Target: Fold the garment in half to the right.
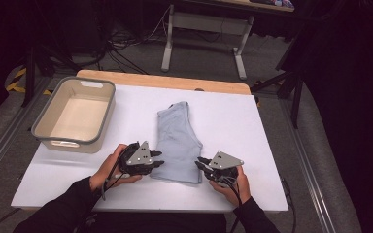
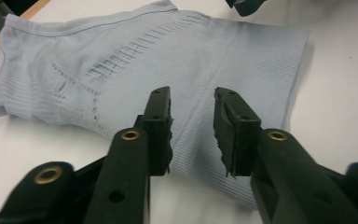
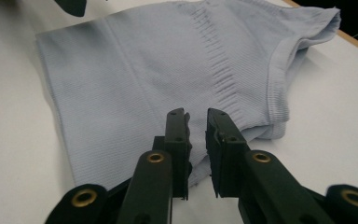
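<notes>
Your white tabletop (image 1: pixel 252 145) carries a folded shirt (image 1: pixel 177 141) at centre and a bin (image 1: pixel 75 114) at 10 o'clock. Your left gripper (image 1: pixel 159 160) and right gripper (image 1: pixel 200 165) both gape, clamping nothing, above grey floor (image 1: pixel 199 58).

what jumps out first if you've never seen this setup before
The folded pale blue garment lying mid-table on the white tabletop draws the eye first. A left gripper and a right gripper flank its near end, each held in a hand, jaws apart with no cloth pinched between them. An empty beige bin with a grey rim sits at the far left of the table.
</notes>
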Tool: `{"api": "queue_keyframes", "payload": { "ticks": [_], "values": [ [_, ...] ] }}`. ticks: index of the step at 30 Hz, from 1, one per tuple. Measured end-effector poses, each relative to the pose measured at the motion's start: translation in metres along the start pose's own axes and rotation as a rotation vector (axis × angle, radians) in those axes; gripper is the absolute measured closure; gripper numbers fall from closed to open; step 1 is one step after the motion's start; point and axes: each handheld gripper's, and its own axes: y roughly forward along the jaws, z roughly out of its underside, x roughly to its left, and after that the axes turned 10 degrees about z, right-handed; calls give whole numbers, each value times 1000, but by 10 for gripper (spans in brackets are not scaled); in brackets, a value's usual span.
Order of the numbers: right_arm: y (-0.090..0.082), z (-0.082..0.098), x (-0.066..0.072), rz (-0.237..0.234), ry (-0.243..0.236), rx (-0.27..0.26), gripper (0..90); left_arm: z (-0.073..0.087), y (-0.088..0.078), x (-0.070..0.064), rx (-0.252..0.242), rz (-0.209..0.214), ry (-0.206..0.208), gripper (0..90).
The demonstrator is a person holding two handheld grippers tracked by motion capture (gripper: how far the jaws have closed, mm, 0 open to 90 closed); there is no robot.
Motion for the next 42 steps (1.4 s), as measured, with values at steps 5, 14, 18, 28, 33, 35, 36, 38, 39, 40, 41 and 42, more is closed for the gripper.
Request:
{"api": "queue_keyframes", "payload": {
  "ticks": [5,14,18,28,33,35,36,38,39,40,41,42],
  "values": [
    [-4,-1,-3,51,10,-38,754,0,-2,1,-24,-35,-16,564],
    [-9,-1,-7,129,29,-75,638,5,-7,6,-66,-106,-53,449],
    [-12,-2,-7,147,31,-102,583,6,-10,7,-82,-120,-62,404],
    [-12,-1,-10,210,51,-98,400,7,-22,10,-90,-170,-38,306],
    [-17,-3,-10,261,46,-143,341,8,-27,12,-99,-181,-39,268],
    [-18,-3,-11,278,54,-152,325,9,-29,12,-105,-187,-44,258],
    [-18,-3,-12,289,55,-153,314,9,-31,13,-109,-189,-45,241],
    [-19,-2,-13,303,62,-149,283,10,-33,14,-112,-200,-46,234],
    [-19,-2,-14,311,62,-147,280,10,-35,14,-116,-204,-48,226],
    [-20,-2,-15,321,62,-147,266,11,-36,15,-117,-204,-51,216],
    [-20,-2,-15,333,65,-150,242,12,-37,15,-117,-212,-52,214],
    [-20,-2,-15,333,65,-150,242,12,-37,15,-117,-212,-52,210]
  ]
}}
